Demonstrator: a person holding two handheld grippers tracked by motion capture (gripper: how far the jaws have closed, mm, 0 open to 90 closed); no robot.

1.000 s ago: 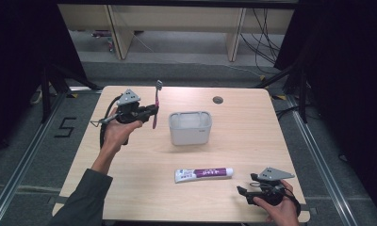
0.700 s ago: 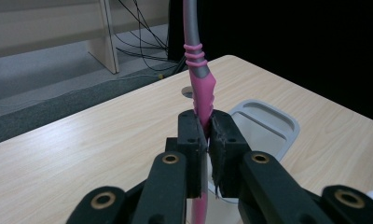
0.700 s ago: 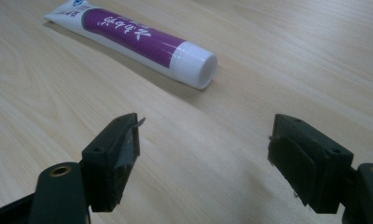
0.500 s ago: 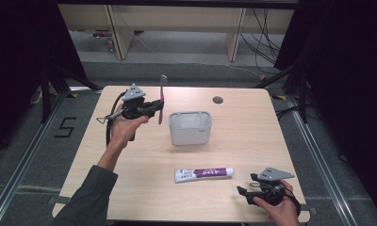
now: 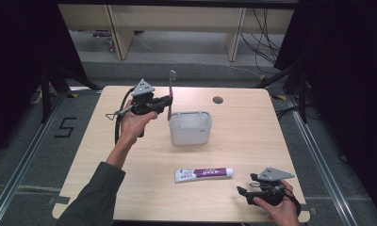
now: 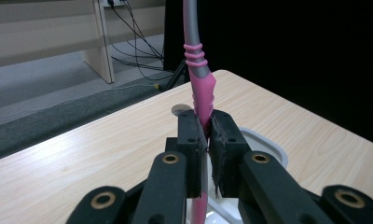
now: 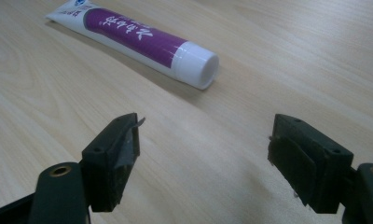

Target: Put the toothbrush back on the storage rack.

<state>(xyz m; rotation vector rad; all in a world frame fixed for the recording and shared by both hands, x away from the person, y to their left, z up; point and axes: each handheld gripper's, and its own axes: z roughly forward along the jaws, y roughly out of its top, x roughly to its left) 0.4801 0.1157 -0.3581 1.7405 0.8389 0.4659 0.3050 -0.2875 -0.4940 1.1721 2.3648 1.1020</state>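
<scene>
High view. The left tool [image 5: 167,104] is raised above the tabletop [image 5: 130,155] at the far left, its jaws clamped on the pink lower handle of a toothbrush [image 5: 170,94]. The toothbrush stands upright, head uppermost, just beside the far left corner of a white tub [image 5: 190,127]; whether its lower end is over the rim or just outside cannot be told. The tub sits near the middle of the tabletop. A purple and white tube [image 5: 204,174] lies flat nearer the person, its cap pointing toward the right tool [image 5: 243,193]. That tool rests low at the near right edge, jaws apart, pointing toward the tube but well short of it. A small round port [image 5: 218,100] is set in the tabletop near the far edge.

Left gripper view. The two black jaws are pressed together on the toothbrush [image 6: 201,95], gripping the pink part; the grey neck rises out of the top. The tub's white rim [image 6: 268,142] lies just beyond and below the jaws.

Right gripper view. The jaws stand wide apart with only bare tabletop [image 7: 212,140] between them. The tube [image 7: 142,39] lies ahead, its white cap nearest, apart from both jaws.
</scene>
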